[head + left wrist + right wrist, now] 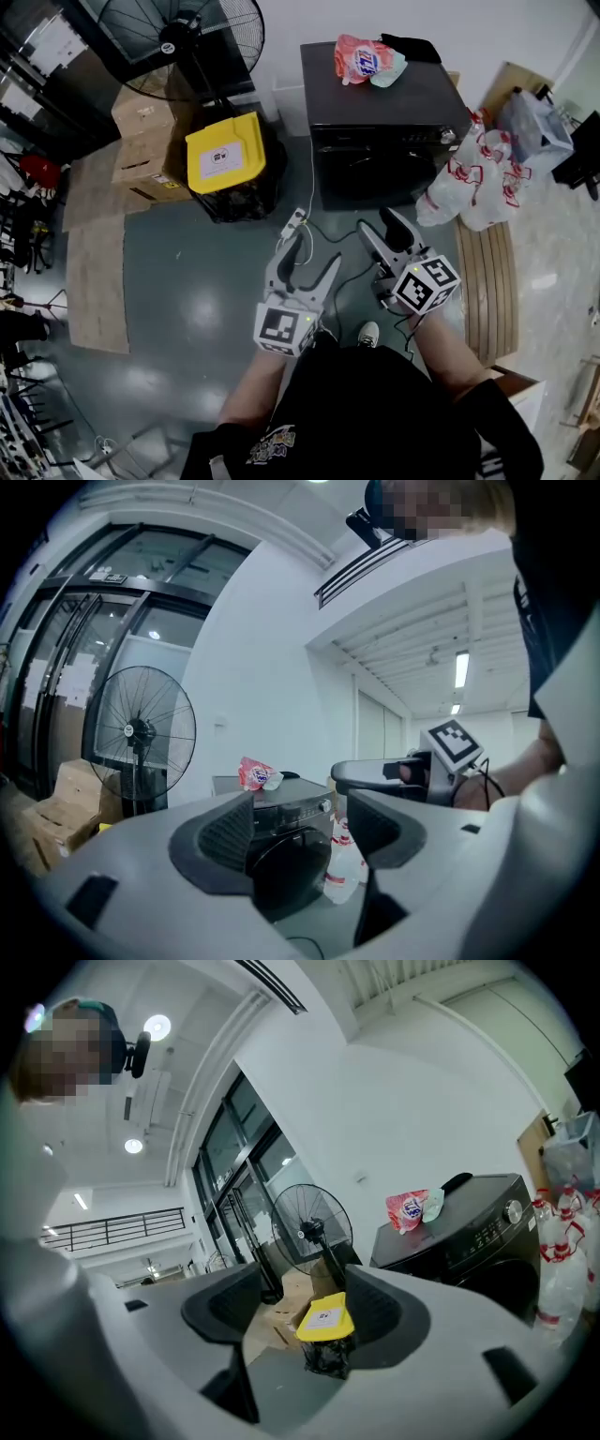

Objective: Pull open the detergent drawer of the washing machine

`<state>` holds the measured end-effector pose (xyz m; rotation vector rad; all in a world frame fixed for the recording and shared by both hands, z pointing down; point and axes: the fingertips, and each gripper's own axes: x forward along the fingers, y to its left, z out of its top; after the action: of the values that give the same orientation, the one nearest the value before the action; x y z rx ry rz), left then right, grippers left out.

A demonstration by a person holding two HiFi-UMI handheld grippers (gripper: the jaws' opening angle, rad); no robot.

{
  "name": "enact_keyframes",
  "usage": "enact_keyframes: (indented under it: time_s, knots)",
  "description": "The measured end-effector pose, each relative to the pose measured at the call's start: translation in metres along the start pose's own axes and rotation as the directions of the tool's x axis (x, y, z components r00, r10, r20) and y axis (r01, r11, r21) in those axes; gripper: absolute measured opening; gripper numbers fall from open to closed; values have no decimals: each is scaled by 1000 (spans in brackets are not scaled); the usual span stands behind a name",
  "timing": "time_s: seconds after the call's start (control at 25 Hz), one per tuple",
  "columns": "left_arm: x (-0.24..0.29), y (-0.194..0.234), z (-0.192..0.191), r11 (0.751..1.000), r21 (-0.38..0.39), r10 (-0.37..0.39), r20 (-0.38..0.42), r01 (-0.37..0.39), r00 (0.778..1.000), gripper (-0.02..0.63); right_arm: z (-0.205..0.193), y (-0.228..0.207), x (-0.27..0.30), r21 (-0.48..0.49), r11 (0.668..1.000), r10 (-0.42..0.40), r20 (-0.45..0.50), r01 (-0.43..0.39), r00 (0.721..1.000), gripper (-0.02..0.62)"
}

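The black washing machine (384, 103) stands against the far wall, with a pink detergent pouch (366, 58) on its lid. Its control strip (389, 139) runs along the top of the front; I cannot make out the drawer on it. My left gripper (302, 264) and right gripper (386, 234) hover side by side over the floor, well short of the machine, both open and empty. In the left gripper view the machine (286, 841) sits between the pads of the left gripper (300, 832). In the right gripper view the machine (469, 1237) lies off to the right of the right gripper (298, 1312).
A yellow-lidded bin (223, 157) with a black bag, cardboard boxes (141, 141) and a standing fan (178, 37) are left of the machine. Bagged plastic bottles (473, 178) lean at its right, by a wooden bench (487, 281). A power strip (294, 223) and cable lie on the floor.
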<state>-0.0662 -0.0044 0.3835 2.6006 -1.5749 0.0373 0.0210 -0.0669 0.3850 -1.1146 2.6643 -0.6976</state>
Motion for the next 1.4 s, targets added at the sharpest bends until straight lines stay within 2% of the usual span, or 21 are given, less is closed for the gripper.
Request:
enact_keyframes:
  time_s: [0.16,0.36,0.6,0.84,1.0,1.28,1.4]
  knots:
    - [-1,28,-4,1000,-14,-26,-7,26,1000,284,-10,3,27,25,999,-25,0,25,1000,290]
    - [3,55,-11,997,11,-79,-9,79,997,284,-22,6,59,47,998,-47,3,47,999,293]
    - [6,77,-9,991,21,-129,-20,130,991,284,-30,5,89,127,990,-71,25,68,997,302]
    - [12,97,-11,992,28,-120,-13,120,993,284,-35,-14,111,244,967,-85,38,73,996,318]
    - [23,108,-15,994,18,-105,-19,106,994,284,-39,-35,126,282,956,-93,28,82,995,321]
    - [60,125,-19,997,28,-64,-37,65,997,284,-47,-84,163,362,929,-78,-3,74,997,324]
    - [84,129,-17,998,11,-55,-56,56,997,284,-43,-106,183,399,916,-53,7,46,999,327]
